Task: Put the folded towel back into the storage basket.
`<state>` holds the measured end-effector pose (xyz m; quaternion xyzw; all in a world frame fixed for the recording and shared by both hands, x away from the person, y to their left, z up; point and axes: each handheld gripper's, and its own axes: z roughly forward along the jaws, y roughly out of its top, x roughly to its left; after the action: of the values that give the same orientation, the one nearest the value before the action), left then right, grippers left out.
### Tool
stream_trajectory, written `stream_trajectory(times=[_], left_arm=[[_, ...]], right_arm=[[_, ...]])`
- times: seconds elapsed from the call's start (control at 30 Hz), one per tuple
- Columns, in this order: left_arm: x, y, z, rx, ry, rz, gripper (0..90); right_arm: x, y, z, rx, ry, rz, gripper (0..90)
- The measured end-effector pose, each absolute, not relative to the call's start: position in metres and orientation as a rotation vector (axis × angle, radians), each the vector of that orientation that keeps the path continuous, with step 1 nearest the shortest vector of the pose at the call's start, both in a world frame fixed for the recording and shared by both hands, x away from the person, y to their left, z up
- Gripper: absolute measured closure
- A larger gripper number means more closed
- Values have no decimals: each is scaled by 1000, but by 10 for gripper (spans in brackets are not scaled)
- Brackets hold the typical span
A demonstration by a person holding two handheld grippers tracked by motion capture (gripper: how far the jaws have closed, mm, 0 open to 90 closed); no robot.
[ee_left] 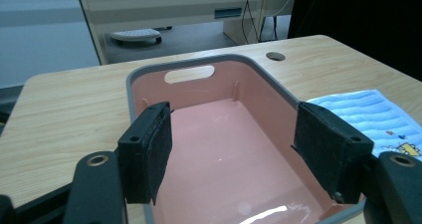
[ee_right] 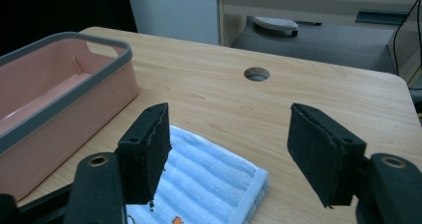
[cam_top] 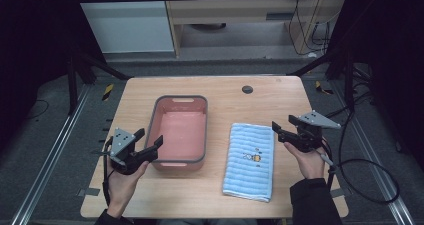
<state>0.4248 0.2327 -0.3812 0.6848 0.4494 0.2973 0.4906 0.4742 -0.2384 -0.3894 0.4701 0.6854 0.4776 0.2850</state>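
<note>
A pink basin with a grey rim [cam_top: 181, 98] stands empty in the middle of the wooden table [cam_top: 280, 97]. To its right lies a folded light blue towel [cam_top: 250, 160] with a small printed figure on it. My left gripper [cam_top: 150, 136] hovers open at the basin's near left corner. In the left gripper view its jaws [ee_left: 234, 134] straddle the basin's near rim [ee_left: 199, 59], with nothing between them. My right gripper [cam_top: 283, 122] is held open just right of the towel's far end. In the right gripper view it [ee_right: 229, 139] stands above the towel's corner [ee_right: 209, 179], apart from it.
A round cable hole [cam_top: 247, 89] sits near the table's far edge. A black cable [cam_top: 367, 170] trails off the table's right side. Metal frame rails [cam_top: 55, 150] run along both sides, and a cabinet [cam_top: 240, 15] stands on the floor beyond.
</note>
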Motion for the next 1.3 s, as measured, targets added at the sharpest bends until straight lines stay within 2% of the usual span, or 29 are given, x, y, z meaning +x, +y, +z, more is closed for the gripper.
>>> stream_trajectory(times=[0.57,0.87,1.3], left_arm=[[430,195,-382,1690,1036,694,331],[432,172,-386,1722,1003,683,345],[431,149,-393,1764,964,651,355]], right_arm=[[484,-233,-379,1238,1844,1296,434],[490,-229,-381,1234,1859,1294,533],[494,-229,-381,1237,1864,1285,556]])
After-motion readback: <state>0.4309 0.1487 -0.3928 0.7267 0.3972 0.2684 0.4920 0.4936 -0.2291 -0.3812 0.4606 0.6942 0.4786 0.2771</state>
